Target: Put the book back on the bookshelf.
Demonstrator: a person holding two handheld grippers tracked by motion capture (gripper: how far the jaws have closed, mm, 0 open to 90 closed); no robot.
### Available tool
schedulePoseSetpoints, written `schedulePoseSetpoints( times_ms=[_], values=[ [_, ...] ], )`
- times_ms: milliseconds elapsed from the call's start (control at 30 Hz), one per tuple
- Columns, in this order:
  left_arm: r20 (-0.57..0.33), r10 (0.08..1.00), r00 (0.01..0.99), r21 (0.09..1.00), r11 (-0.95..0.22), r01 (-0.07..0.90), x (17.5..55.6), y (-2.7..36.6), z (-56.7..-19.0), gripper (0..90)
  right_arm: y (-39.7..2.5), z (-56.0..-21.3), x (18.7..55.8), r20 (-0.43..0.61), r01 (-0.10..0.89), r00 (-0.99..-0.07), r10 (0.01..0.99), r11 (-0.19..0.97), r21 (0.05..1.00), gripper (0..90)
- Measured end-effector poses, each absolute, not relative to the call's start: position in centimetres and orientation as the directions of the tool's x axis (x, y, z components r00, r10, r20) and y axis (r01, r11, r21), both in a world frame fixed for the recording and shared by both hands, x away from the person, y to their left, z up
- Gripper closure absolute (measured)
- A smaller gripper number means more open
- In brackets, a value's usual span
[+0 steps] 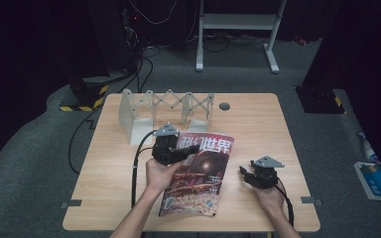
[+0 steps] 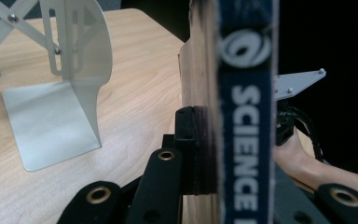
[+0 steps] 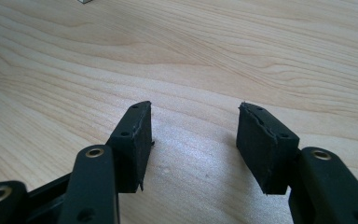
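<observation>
A magazine (image 1: 201, 176) with a red-brown cover and white Chinese title sits at the table's middle front. My left gripper (image 1: 188, 150) is shut on its upper left edge, by the spine. In the left gripper view the blue spine (image 2: 247, 116), lettered SCIENCE, stands edge-on between the jaws, with one black pad (image 2: 186, 140) pressed against it. My right gripper (image 1: 244, 173) rests low over the table to the right of the magazine, apart from it. Its jaws are spread and nothing is between them (image 3: 193, 135). Whether the magazine's lower end touches the table I cannot tell.
A grey metal expanding book rack (image 1: 163, 106) with flat end plates (image 2: 70, 93) stands at the table's back left. A round grey grommet (image 1: 223, 105) sits near the back edge. Bare wood (image 3: 214, 56) lies under the right gripper. A blue-white item (image 1: 377, 179) lies on the floor at right.
</observation>
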State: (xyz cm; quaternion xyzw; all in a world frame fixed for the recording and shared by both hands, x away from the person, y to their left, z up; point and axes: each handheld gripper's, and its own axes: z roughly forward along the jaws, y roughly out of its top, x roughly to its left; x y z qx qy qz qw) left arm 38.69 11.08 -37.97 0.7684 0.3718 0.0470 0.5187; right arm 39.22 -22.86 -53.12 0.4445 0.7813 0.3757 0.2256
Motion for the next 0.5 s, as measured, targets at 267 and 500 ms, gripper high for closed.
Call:
schedulePoseSetpoints(
  times_ms=[267, 500],
  values=[
    [-0.290, 0.619, 0.730, 0.836, -0.207, 0.508, 38.8, 10.8, -36.9, 83.9, -22.9, -53.1, 39.2, -0.019, 0.525, -0.503, 0.864, 0.322, 0.788, 45.4],
    [-0.272, 0.618, 0.738, 0.841, -0.221, 0.495, 38.9, 10.7, -36.0, 83.9, -22.8, -53.1, 39.2, -0.019, 0.524, -0.503, 0.864, 0.322, 0.788, 45.3]
  ],
)
